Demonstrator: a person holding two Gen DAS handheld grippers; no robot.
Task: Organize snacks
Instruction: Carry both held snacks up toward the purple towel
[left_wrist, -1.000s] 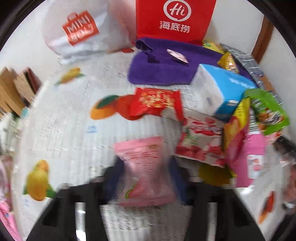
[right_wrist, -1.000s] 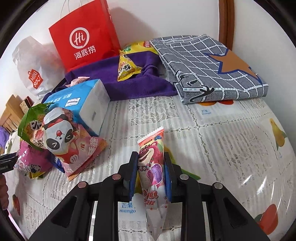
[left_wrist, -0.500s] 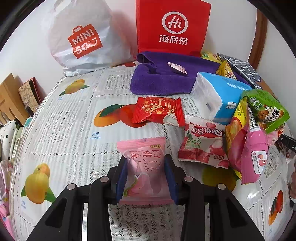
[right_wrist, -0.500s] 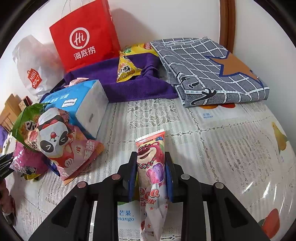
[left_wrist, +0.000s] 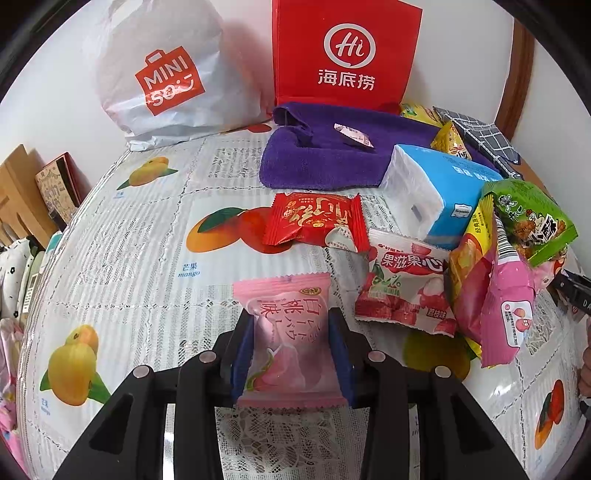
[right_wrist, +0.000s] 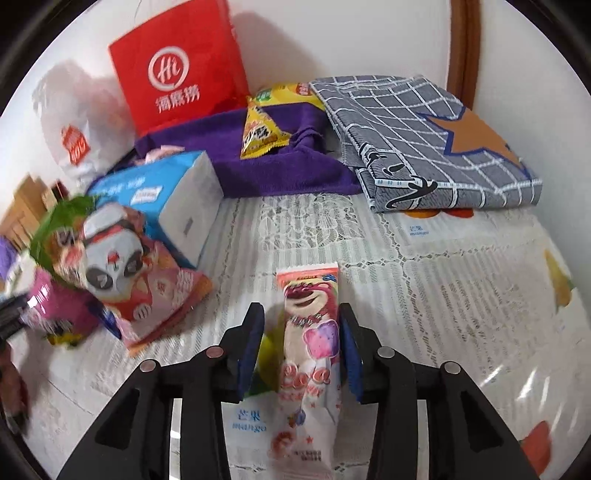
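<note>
My left gripper (left_wrist: 291, 332) is shut on a pink peach snack packet (left_wrist: 286, 336), held over the fruit-print tablecloth (left_wrist: 122, 251). My right gripper (right_wrist: 301, 332) has opened; the bear-print lollipop packet (right_wrist: 310, 354) lies between the jaws, touching the right pad, with a gap at the left pad. A red packet (left_wrist: 314, 221) and a lychee jelly packet (left_wrist: 406, 291) lie ahead of the left gripper. A snack pile (left_wrist: 509, 266) sits to the right; it also shows in the right wrist view (right_wrist: 110, 266).
A blue tissue pack (left_wrist: 428, 195), purple towel (left_wrist: 332, 155), red Hi paper bag (left_wrist: 343, 51) and white Miniso bag (left_wrist: 162, 70) stand at the back. A yellow packet (right_wrist: 260, 133) lies on the towel. A folded grey checked cloth (right_wrist: 424, 140) lies back right.
My right gripper's jaws have spread apart, releasing the lollipop packet, and the right view has shifted slightly. My left gripper steadied, still holding the pink packet.
</note>
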